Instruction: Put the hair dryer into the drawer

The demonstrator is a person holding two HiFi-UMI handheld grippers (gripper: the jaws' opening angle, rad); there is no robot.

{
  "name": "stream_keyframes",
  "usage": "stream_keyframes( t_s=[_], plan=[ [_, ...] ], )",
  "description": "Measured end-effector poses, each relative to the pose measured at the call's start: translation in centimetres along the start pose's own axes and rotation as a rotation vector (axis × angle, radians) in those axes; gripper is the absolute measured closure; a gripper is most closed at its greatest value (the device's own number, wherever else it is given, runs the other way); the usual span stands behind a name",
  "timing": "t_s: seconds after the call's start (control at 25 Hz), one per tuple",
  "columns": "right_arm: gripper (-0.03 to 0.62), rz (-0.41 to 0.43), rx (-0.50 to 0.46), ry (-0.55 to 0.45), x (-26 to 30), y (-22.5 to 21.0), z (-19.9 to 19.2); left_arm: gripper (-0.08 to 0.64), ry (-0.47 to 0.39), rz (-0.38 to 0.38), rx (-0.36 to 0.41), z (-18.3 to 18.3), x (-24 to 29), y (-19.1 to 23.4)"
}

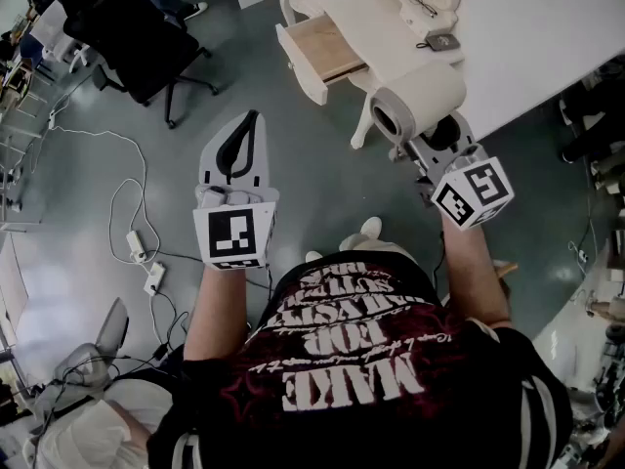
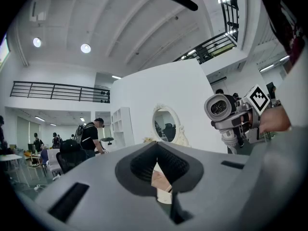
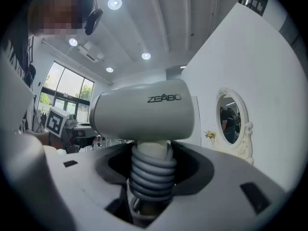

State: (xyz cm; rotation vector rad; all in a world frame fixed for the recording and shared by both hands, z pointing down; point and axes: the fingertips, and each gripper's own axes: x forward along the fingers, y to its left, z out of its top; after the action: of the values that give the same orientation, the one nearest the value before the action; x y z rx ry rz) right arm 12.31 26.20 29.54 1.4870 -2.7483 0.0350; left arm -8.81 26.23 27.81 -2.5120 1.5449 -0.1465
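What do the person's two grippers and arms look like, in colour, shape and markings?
Both the left gripper and the right gripper are light grey with dark jaw pads. Each carries a white cube with black square markers. The person wears a short-sleeved black shirt with white print.

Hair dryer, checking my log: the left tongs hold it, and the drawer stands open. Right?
No. The right tongs hold the hair dryer, as the right gripper view shows; the left tongs are empty. The drawer stands open.
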Motion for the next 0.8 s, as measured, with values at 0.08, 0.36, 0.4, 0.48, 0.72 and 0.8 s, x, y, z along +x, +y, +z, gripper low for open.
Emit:
stream_keyframes(
  t_s=[0.08, 0.36, 0.4, 0.48, 0.72, 0.8],
  plan=[
    [0.364, 0.009, -0.008, 0.009, 0.2, 0.5, 0.1, 0.555, 0.005, -0.002, -0.002, 0.0, 0.0, 0.2],
    [0.362, 0.002, -0.025, 0.024, 0.6, 1.1, 0.8, 0.555, -0.008, -0.012, -0.004, 0.8, 0.1, 0.7],
    [0.362, -0.005, -0.02, 0.026, 0.6, 1.0, 0.8, 0.555, -0.007, -0.016, -0.002, 0.9, 0.1, 0.7],
    [0.362, -0.012, -0.01, 0.036, 0.4, 1.0, 0.8, 0.555, -0.007, -0.024, -0.006, 0.9, 0.0, 0.6],
    [0.363, -0.026, -0.006, 0.049, -0.5, 1.6, 0.4, 0.555, -0.009, -0.038, -0.027, 0.2, -0.9, 0.7],
    [0.363, -0.031, 0.011, 0.045, -0.5, 1.9, 0.6, 0.555, -0.005, -0.046, -0.035, 0.0, -1.0, 0.9]
  ],
)
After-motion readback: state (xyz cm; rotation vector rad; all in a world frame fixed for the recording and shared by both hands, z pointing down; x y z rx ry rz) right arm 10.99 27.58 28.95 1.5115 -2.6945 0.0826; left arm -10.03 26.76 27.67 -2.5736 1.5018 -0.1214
